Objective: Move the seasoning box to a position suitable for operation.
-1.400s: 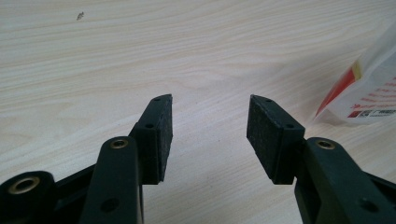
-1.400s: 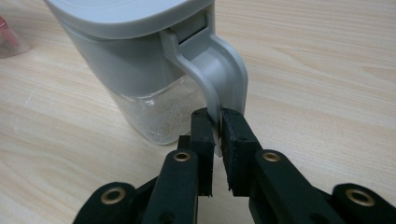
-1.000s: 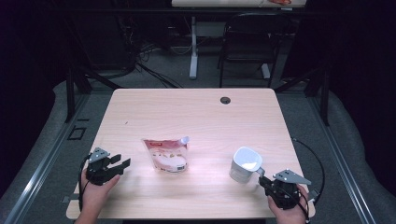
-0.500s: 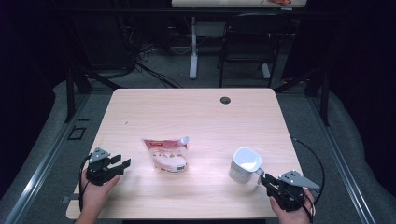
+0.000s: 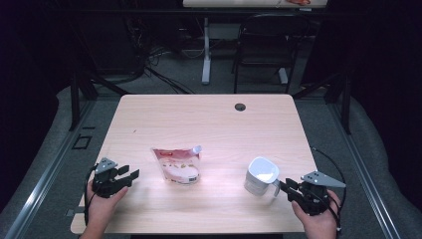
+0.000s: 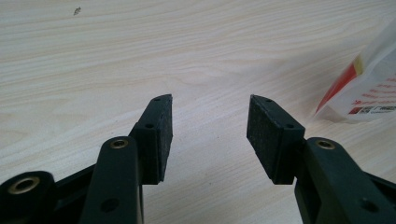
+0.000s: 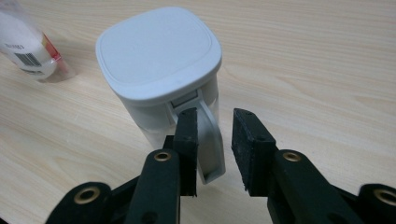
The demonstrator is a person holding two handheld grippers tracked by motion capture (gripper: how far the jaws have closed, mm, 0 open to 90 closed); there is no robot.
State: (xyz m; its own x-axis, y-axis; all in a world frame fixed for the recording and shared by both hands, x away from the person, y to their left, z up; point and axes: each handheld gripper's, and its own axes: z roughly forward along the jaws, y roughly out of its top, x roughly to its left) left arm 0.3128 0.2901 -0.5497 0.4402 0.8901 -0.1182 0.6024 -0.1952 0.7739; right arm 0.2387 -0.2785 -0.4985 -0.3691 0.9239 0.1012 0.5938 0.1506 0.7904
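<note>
High view: the table (image 5: pixel 209 124) carries a pouch (image 5: pixel 177 165) near its middle and a white lidded jug (image 5: pixel 261 176) to the right, both toward the near edge. Since a second ago the right gripper (image 5: pixel 288 188) has slid in from the near right edge until its tips sit at the jug's handle, while the left gripper (image 5: pixel 128 176) has stayed put, well left of the pouch. Left gripper view: jaws spread over bare wood, the pouch's corner (image 6: pixel 369 88) just off to the right. Right gripper view: the jaws straddle the jug's handle (image 7: pixel 210 140), one pad (image 7: pixel 187 140) touching it, the other apart, so not yet pinching. A grasp on the handle looks imminent.
</note>
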